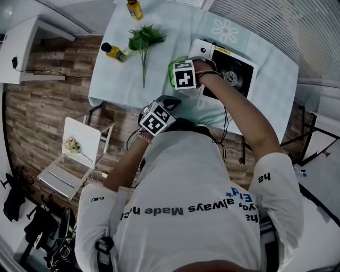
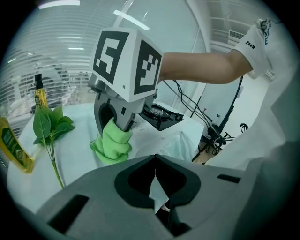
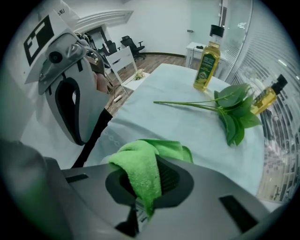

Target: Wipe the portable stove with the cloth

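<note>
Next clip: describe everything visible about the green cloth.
The green cloth is a bright, fluffy rag that looks like microfibre, bunched into soft folds. The right gripper has its jaws shut on one fold, which drapes out between them. The rest hangs below and seems to rest on the pale tablecloth, beside the portable stove, not yet on it.

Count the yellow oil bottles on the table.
2. The far bottle stands toward the far end of the table. The near bottle is by its left edge, beside the leafy sprig. None looks hidden.
</note>
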Demonstrator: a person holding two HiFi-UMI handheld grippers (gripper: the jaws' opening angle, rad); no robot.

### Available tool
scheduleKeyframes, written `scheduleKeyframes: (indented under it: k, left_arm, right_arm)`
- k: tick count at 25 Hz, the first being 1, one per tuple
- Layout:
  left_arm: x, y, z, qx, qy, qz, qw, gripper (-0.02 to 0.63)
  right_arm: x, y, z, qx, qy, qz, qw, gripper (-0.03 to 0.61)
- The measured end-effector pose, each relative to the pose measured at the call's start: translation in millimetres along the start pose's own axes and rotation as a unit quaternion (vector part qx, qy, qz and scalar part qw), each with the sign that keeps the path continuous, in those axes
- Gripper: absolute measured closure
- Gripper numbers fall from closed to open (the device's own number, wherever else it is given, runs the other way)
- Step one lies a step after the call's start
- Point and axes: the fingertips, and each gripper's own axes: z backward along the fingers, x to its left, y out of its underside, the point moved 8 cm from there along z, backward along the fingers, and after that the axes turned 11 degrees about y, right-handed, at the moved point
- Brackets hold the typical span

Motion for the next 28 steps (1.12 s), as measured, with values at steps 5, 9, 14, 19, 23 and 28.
scheduleKeyframes:
  k: [5, 9, 14, 19, 23, 28]
  left_arm:
    - [-2, 8, 5, 0.001, -0.005, 0.003, 1.0, 0.601]
    - [-2, 0, 18, -0.016, -0.019, -0.001, 0.9997, 0.601]
    - [-7, -25, 45, -0.07, -0.043, -0.008, 0.9966, 0.601]
    - [-21, -73, 77, -0.15, -0.073, -0.049, 0.9847, 0.601]
    - [-42, -118, 104, -0.233, -0.095, -0.074, 0.965, 0.601]
    - [-76, -173, 126, -0.305, -0.109, -0.124, 0.9378, 0.6]
  right_arm:
    - [20, -11, -1, -0.007, -0.011, 0.004, 1.0, 0.555]
    - [19, -6, 23, -0.083, 0.043, -0.087, 0.992, 0.555]
    - [18, 19, 91, -0.214, 0.142, -0.241, 0.936, 0.555]
    - [35, 58, 176, -0.312, 0.265, -0.349, 0.843, 0.555]
    - [66, 79, 246, -0.357, 0.352, -0.396, 0.77, 0.555]
    - [112, 94, 314, -0.373, 0.437, -0.425, 0.699, 0.555]
